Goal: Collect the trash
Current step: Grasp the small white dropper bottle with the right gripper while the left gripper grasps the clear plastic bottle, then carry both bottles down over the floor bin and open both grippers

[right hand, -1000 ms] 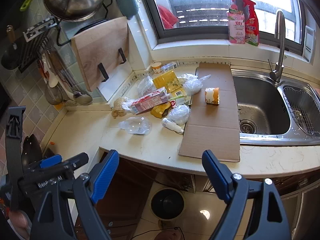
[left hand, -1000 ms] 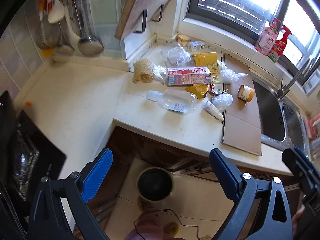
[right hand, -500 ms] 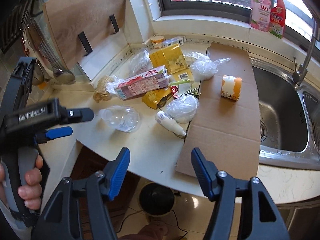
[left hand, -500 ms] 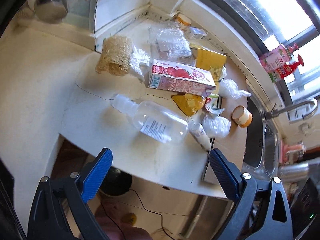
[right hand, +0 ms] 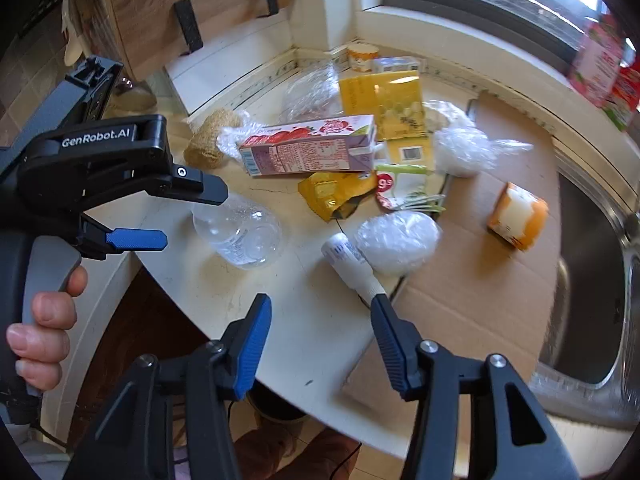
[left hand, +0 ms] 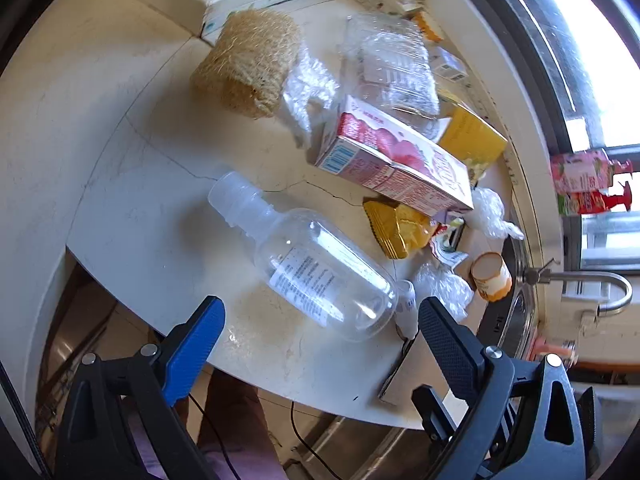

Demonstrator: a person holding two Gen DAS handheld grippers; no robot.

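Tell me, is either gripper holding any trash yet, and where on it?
Nothing is held. The left gripper stands open above the clear bottle; the right gripper is closing on empty air near the small white bottle.

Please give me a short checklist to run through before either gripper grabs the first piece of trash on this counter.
1. Left gripper empty, fingers spread: ok.
2. Clear plastic bottle lying just ahead of it, unobstructed: ok.
3. Right gripper empty: ok, its fingers closing on nothing.
4. Small white bottle between those fingers: not ok, it lies just beyond them.
5. Bottle capped: cannot tell.
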